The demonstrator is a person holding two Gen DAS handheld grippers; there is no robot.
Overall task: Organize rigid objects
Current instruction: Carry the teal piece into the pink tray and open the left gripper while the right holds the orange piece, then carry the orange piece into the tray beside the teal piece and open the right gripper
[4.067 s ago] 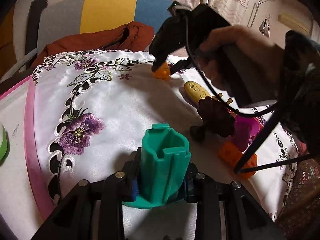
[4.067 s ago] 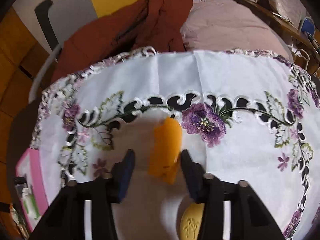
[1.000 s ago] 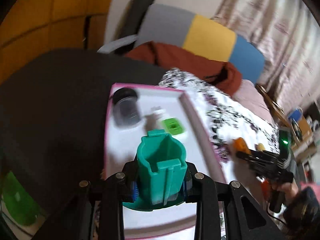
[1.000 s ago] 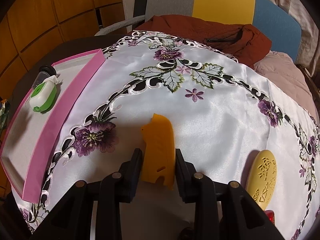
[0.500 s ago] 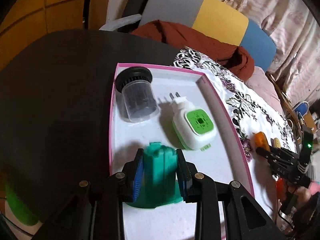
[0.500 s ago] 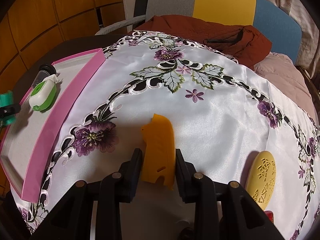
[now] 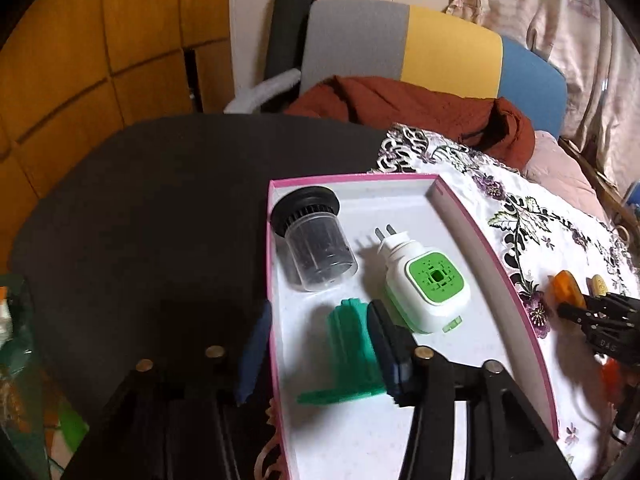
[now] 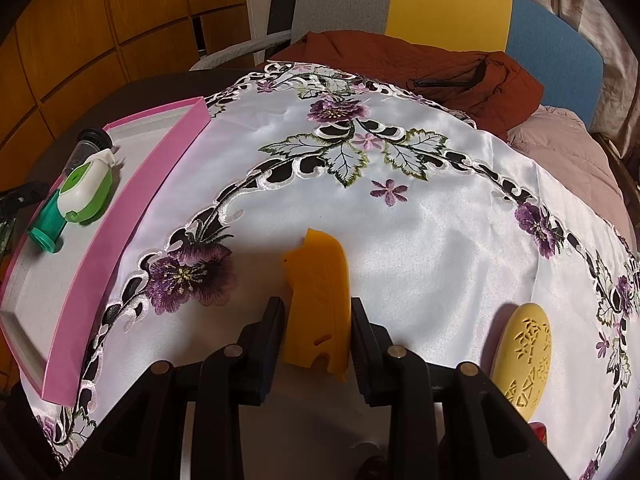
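The green holder (image 7: 354, 354) lies on its side inside the pink tray (image 7: 496, 258), at 7 o'clock from the white-and-green plug (image 7: 426, 284). The left gripper (image 7: 320, 350) has just been opening: one pad seems to touch the holder, the other stands clear outside the tray's rim. Drawing back carelessly could drag the holder against the plug. The right gripper (image 8: 316, 334) clamps the orange piece (image 8: 318, 300) over the cloth (image 8: 420, 232); it may slip, I think.

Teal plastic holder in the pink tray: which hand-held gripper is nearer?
Left. The left hand-held gripper straddles the teal plastic holder, jaws just opened. The right hand-held gripper is over the tablecloth, clamping an orange plastic piece.
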